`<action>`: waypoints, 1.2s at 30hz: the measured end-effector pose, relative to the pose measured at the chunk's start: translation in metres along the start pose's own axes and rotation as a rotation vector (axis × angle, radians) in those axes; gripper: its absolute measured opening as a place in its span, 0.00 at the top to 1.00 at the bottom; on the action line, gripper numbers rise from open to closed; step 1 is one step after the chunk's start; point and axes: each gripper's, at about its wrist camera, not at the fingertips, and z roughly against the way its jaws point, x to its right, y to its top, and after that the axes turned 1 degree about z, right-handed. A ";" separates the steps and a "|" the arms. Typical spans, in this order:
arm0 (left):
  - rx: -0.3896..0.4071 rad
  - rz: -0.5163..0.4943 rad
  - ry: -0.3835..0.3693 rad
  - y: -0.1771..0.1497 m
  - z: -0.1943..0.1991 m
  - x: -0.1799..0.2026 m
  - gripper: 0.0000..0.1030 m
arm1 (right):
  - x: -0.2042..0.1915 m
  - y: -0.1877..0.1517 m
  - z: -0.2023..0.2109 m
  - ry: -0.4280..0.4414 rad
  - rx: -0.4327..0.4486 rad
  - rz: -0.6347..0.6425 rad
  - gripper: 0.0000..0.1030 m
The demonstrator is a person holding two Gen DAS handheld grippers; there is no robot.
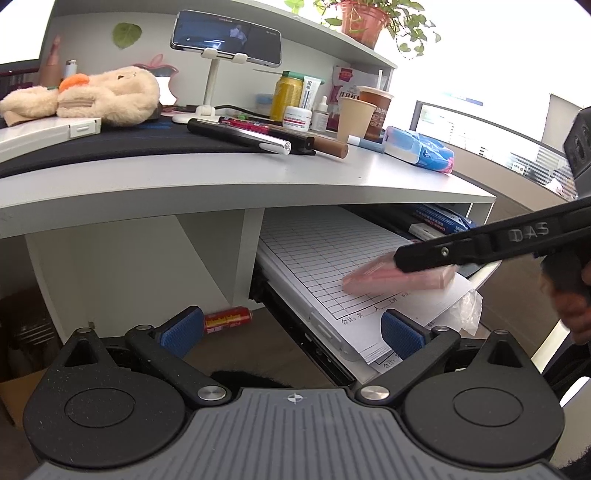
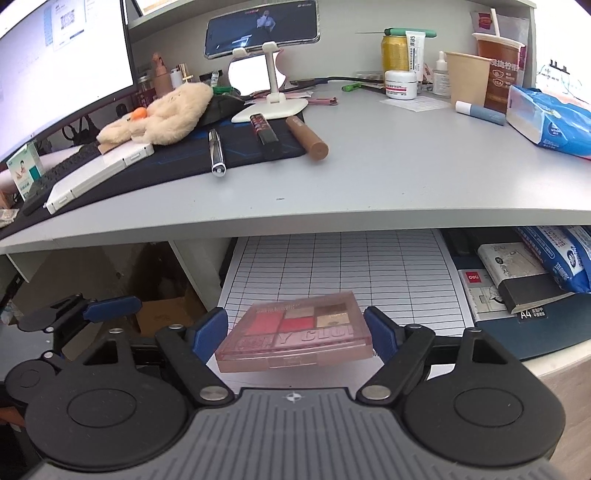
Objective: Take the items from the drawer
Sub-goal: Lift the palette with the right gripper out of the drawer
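a grey desk [image 2: 369, 173] carries a dark mat [image 2: 177, 162], a plush toy [image 2: 162, 114], a phone on a white stand [image 2: 262, 22], a silver pen [image 2: 217, 151], a brown tube [image 2: 308, 138], paper cups [image 2: 467, 79] and a blue tissue pack [image 2: 550, 118]; a lit monitor [image 2: 62, 62] stands at the desk's left end and a potted plant [image 1: 364, 20] sits on the shelf above it. under the desk's front edge the drawer [image 2: 554, 332] is pulled out, lined with a ruled form sheet [image 2: 332, 266], with booklets and packets [image 2: 517, 273] at its right side. a red can [image 1: 228, 319] lies on the floor below the desk. the drawer's back is hidden beneath the desk, and in the left wrist view the palette is motion-blurred. the right gripper [image 2: 295, 334] holds the pink eyeshadow palette [image 2: 295, 330] between its blue pads [image 2: 210, 334], fingers set about the palette's width, the palette just above the form sheet at the drawer's front. the left gripper [image 1: 293, 328] is spread wide and holds nothing, its right pad [image 1: 402, 334] in front of the sheet's corner at the drawer's front edge.
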 end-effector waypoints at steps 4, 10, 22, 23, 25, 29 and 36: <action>-0.003 -0.001 0.000 0.000 -0.001 0.001 0.01 | 0.007 0.004 0.000 -0.029 0.004 -0.016 0.75; 0.002 -0.011 0.032 0.004 -0.016 0.005 0.01 | 0.002 0.001 -0.019 -0.006 -0.040 0.029 0.47; -0.031 0.001 0.124 -0.001 -0.003 -0.015 0.01 | -0.015 -0.003 -0.018 0.073 -0.066 0.135 0.21; -0.028 0.007 0.137 0.000 -0.003 -0.017 0.01 | -0.018 -0.004 -0.019 0.074 -0.073 0.156 0.21; -0.026 0.019 0.153 -0.001 -0.002 -0.021 0.01 | -0.024 -0.006 -0.021 0.073 -0.088 0.190 0.20; -0.024 0.016 0.142 -0.002 0.000 -0.022 0.01 | -0.032 -0.011 -0.027 0.069 -0.121 0.220 0.20; -0.020 0.021 0.147 -0.001 0.000 -0.024 0.01 | -0.036 -0.013 -0.036 0.026 -0.134 0.232 0.20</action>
